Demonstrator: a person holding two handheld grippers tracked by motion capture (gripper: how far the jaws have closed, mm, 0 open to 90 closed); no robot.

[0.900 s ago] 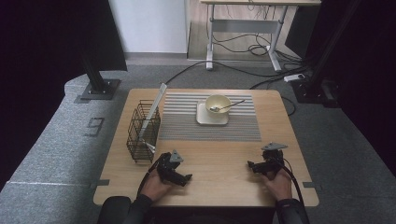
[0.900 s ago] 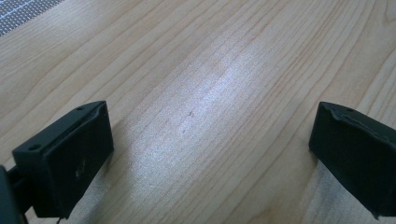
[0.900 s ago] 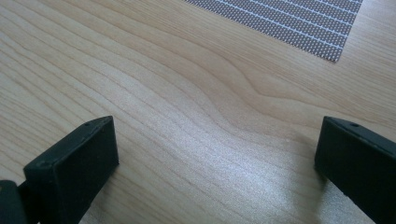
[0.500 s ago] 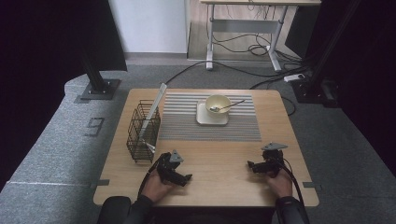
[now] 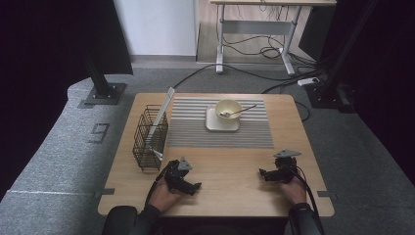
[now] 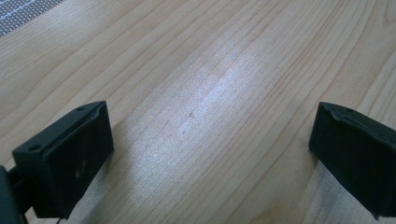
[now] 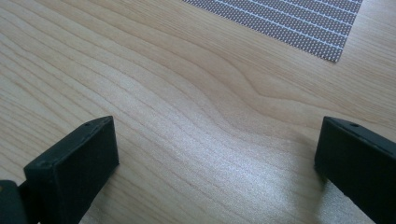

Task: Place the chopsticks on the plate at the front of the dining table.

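Observation:
My left gripper (image 5: pixel 192 187) rests on the wooden table (image 5: pixel 230 169) near its front left, held by a hand. In the left gripper view (image 6: pixel 210 154) its two black jaws stand wide apart over bare wood, with nothing between them. My right gripper (image 5: pixel 263 173) lies near the front right and points left toward the table's middle. The right gripper view (image 7: pixel 215 158) shows its jaws open over bare wood, with a corner of the striped mat (image 7: pixel 299 23) ahead. On that mat (image 5: pixel 195 132) stands a pale bowl (image 5: pixel 228 107) with a spoon (image 5: pixel 242 110) in it, on a square plate (image 5: pixel 214 125).
A black wire rack (image 5: pixel 149 138) stands at the table's left side with a thin white board (image 5: pixel 163 111) leaning in it. Cables and a desk frame (image 5: pixel 254 27) lie on the floor beyond the table. Black stands (image 5: pixel 100 83) flank the far corners.

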